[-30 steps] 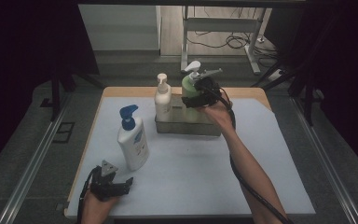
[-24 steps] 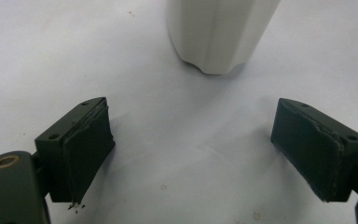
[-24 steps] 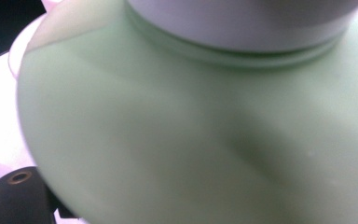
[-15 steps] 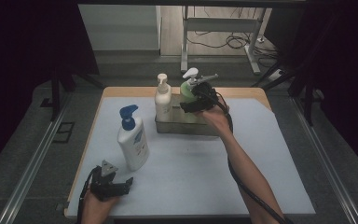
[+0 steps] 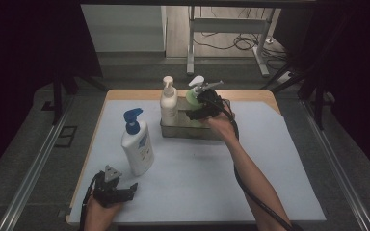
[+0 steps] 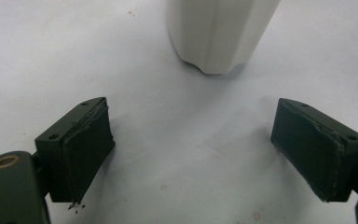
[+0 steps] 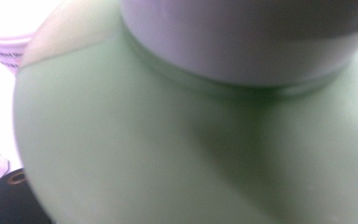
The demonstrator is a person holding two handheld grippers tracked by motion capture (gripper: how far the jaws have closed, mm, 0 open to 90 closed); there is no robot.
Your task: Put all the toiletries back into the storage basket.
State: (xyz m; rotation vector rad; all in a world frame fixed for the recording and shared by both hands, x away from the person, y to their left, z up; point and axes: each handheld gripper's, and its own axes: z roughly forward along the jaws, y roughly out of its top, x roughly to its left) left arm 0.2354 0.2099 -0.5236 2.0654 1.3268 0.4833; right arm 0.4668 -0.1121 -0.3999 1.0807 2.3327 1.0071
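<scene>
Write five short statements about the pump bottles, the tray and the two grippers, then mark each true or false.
1. The right gripper grips the green bottle at the clear tray. True.
2. The blue-pump bottle lies on its side. False: it stands upright on the white mat.
3. The left gripper has its jaws open with nothing between them. True.
4. The cream bottle stands outside the tray, at the table's near edge. False: it stands in the tray's left end.
5. The left gripper holds the blue-pump bottle. False: it rests apart from it.
</scene>
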